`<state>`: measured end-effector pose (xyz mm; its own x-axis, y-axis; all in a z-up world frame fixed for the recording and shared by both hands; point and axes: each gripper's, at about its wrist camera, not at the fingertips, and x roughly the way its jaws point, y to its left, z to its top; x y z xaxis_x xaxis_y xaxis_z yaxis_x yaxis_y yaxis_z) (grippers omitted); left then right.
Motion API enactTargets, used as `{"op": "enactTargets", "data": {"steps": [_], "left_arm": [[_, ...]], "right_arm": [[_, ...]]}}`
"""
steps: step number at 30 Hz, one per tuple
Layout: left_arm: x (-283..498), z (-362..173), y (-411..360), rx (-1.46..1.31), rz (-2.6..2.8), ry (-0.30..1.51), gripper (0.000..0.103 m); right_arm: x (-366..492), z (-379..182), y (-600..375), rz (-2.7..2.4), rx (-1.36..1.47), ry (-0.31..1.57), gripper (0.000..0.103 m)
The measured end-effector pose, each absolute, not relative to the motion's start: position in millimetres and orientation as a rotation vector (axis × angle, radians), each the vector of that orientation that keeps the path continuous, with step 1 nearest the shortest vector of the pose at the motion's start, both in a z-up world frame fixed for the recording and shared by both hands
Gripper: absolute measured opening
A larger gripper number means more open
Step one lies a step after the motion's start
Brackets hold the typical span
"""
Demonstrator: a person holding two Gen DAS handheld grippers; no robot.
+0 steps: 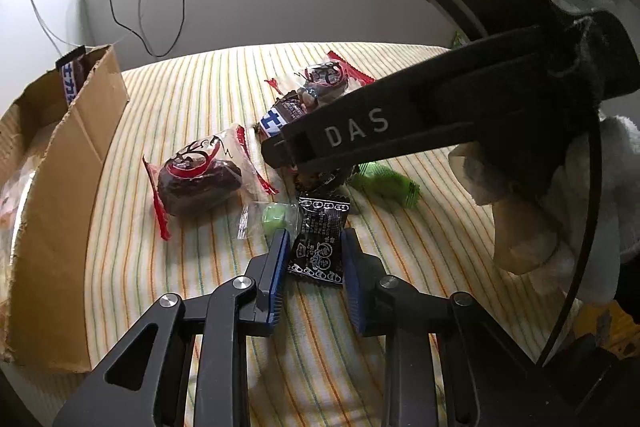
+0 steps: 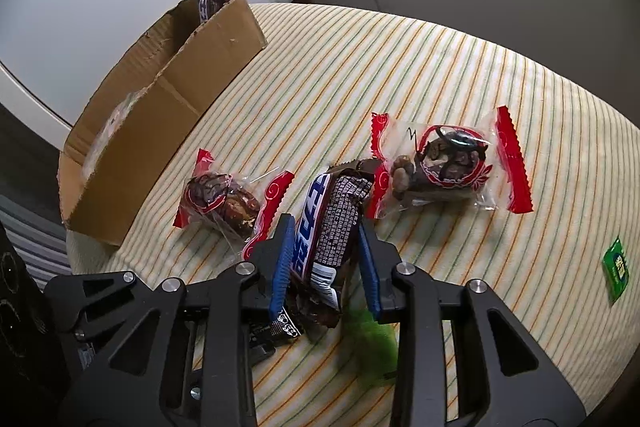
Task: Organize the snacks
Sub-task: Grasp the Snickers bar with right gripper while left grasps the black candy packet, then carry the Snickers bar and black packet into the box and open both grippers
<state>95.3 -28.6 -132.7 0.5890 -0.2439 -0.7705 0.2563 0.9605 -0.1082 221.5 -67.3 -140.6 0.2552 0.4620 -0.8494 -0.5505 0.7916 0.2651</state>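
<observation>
Sorting is part done: we see one bar standing in the cardboard box [image 2: 168, 115]. Our left gripper [image 1: 314, 255] pinches a black packet [image 1: 320, 247], our right gripper [image 2: 326, 259] clamps a chocolate bar [image 2: 328, 223]; two red-edged packets [image 2: 444, 167] wait on the striped cloth [image 2: 440, 59].

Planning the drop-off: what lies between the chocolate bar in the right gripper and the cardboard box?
One clear red-edged snack pack on the striped cloth, seen in the right wrist view.
</observation>
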Motion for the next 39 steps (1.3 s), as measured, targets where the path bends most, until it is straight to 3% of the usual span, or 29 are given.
{"op": "enactTargets", "data": {"steps": [5, 24, 39], "left_arm": [[92.4, -131.2, -26.1, -0.015, -0.289, 0.889, 0.023], [65.3, -87.7, 7.8, -0.075, -0.251, 0.781, 0.023], [55.0, -53.3, 68.8, -0.104, -0.129, 0.681, 0.023]], "right_arm": [[215.8, -133.7, -78.3, 0.692, -0.068, 1.097, 0.024], [181.8, -77.2, -112.6, 0.677, -0.072, 0.955, 0.023], [179.5, -44.2, -60.6, 0.734, -0.099, 0.869, 0.023]]}}
